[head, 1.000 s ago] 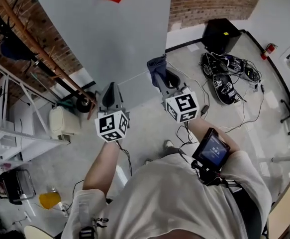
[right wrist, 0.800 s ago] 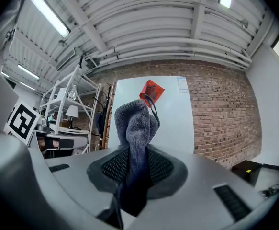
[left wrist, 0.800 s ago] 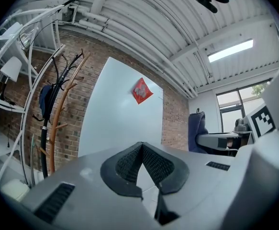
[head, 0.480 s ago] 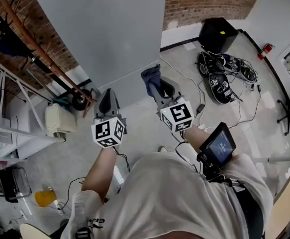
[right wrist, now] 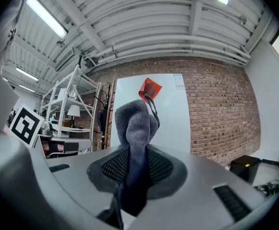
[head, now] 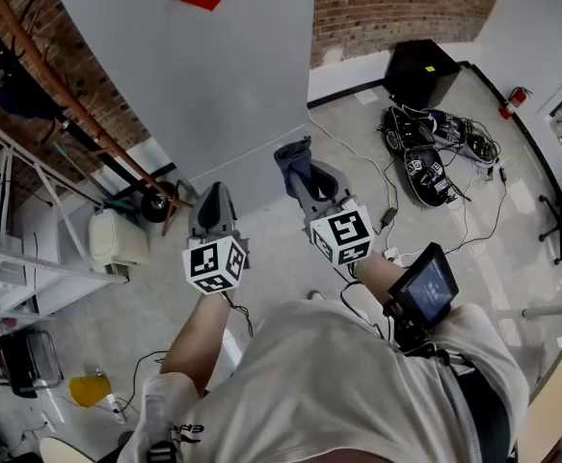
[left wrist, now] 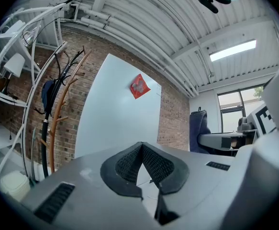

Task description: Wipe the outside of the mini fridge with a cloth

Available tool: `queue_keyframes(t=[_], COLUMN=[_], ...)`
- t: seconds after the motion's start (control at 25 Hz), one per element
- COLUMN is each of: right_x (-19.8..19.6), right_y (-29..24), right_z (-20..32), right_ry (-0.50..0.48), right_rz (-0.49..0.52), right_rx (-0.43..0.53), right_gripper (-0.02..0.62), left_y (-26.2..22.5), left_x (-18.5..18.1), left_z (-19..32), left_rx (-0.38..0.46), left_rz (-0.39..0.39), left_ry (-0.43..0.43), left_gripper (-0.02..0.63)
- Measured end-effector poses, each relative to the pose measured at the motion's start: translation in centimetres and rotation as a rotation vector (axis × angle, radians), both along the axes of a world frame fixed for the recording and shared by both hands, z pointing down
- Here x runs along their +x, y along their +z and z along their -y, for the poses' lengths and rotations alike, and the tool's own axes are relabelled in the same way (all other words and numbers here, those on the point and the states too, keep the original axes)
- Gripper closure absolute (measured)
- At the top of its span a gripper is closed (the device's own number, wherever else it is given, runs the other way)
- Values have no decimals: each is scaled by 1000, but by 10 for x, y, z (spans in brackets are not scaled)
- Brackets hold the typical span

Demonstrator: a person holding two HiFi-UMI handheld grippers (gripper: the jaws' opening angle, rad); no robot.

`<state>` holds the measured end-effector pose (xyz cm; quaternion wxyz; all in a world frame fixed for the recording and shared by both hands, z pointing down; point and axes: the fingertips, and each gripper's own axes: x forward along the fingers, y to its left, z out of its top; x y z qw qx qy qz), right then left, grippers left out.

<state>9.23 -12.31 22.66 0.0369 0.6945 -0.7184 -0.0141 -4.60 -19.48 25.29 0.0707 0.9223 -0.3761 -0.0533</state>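
One pale panel (head: 223,75), perhaps fridge, against brick wall (head: 396,3); cables (head: 440,162) on floor (head: 276,249)

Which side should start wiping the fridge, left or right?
Right. The right tongs are shut on the cloth, pointed at the fridge. The left tongs are shut and empty.

Brick wall (head: 396,3), grey floor (head: 497,225), white shelving (head: 11,268), cables (head: 444,128)

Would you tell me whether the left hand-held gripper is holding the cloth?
No, the left hand-held gripper is shut on nothing; the cloth is pinched in the right hand-held gripper.
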Motion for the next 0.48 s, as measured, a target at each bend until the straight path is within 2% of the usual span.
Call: queue_keyframes(t=[0.48], right_x=[5], right_y=[2], right_z=[-5], right_ry=[7], right_rz=[0], right_rx=[-12], right_gripper=[509], left_y=[1], left_x=[14], left_z=[-7], left_rx=[-17], left_rz=[-12], left_ry=[23], left_gripper=[603])
